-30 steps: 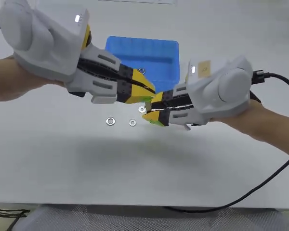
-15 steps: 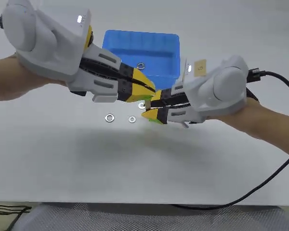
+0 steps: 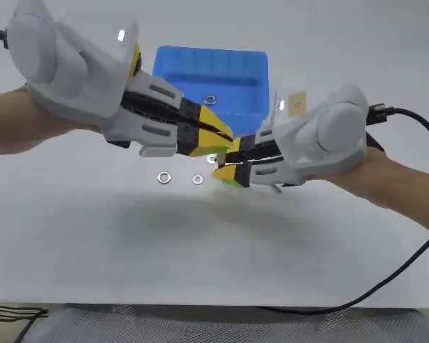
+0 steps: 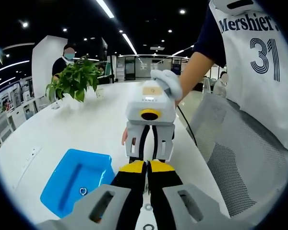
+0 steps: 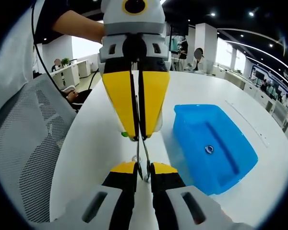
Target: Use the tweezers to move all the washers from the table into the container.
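My right fingers (image 5: 125,168) pinch the tweezers (image 5: 144,165), and my left fingers (image 4: 134,167) grip them too. I should squeeze the washer (image 3: 212,159) softly, then carry it to the blue container (image 3: 236,71).

In the head view the left tongs (image 3: 227,136) and right tongs (image 3: 220,170) met over one washer (image 3: 211,158), hiding most of it and part of the container's (image 3: 207,53) near rim. The tweezers (image 5: 142,158) were thin, their lower end lost between the right jaws.
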